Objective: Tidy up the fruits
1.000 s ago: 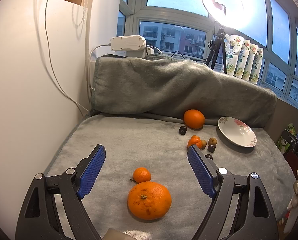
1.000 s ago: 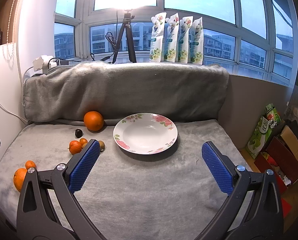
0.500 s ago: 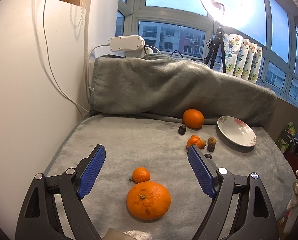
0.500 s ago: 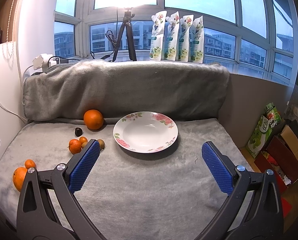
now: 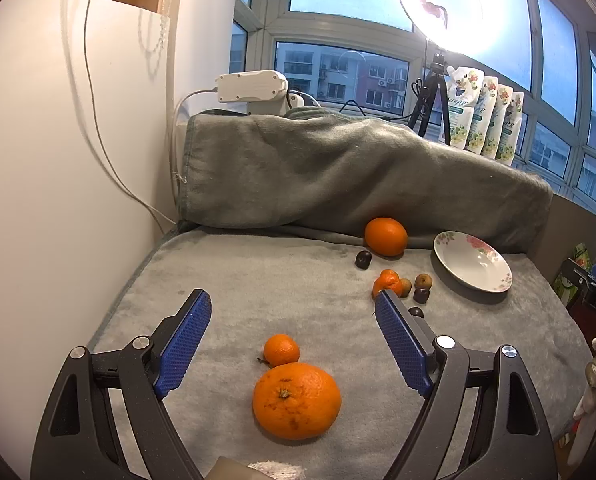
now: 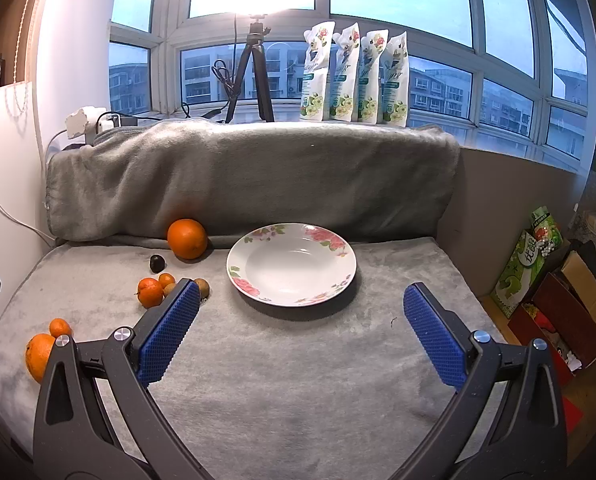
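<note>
My left claw [image 5: 292, 306] gapes wide, gripping nothing; a large orange [image 5: 297, 400] lies on the blanket between its fingers, a small mandarin [image 5: 281, 350] touching it beyond. My right claw [image 6: 300, 298] gapes too, the plate [image 6: 258, 284] just ahead.

A home's enclosed balcony or sunroom: curved multi-pane windows [image 6: 418, 40] at 12 o'clock overlook apartment blocks, a grey fleece blanket [image 6: 298, 360] covers the bench, and cardboard boxes of household goods [image 6: 570, 312] sit at 3 o'clock.
</note>
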Available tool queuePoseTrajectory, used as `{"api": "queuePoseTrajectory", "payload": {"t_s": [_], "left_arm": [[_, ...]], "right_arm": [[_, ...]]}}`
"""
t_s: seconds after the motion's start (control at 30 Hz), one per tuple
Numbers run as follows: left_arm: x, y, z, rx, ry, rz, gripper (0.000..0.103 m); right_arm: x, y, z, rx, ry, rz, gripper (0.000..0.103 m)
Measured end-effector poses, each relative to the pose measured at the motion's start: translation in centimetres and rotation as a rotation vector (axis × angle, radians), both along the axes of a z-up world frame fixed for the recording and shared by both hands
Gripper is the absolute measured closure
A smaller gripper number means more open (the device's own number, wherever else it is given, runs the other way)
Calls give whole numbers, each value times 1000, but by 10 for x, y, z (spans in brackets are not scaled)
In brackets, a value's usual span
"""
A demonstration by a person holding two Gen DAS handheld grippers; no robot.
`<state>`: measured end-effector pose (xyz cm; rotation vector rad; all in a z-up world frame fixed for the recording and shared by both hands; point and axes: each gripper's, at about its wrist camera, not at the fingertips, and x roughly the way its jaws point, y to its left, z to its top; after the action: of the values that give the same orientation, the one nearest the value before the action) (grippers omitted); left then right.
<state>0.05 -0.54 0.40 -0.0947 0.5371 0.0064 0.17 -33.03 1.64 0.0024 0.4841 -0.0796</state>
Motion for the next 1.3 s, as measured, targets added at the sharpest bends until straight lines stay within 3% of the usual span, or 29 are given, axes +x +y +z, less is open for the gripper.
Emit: {"api": "queuePoseTrajectory", "payload": {"t_s": [0.47,0.97,1.3], "left_arm": [[1,-4,2,18,-10,-13,19],[-3,8,-15,13,28,0,19],[-10,34,-28,-76,82,-1,20]], "right_arm": [[2,1,-2,4,9,14,0],[14,9,-15,77,78,151,0],[23,20,-18,96,101,244,0]]}}
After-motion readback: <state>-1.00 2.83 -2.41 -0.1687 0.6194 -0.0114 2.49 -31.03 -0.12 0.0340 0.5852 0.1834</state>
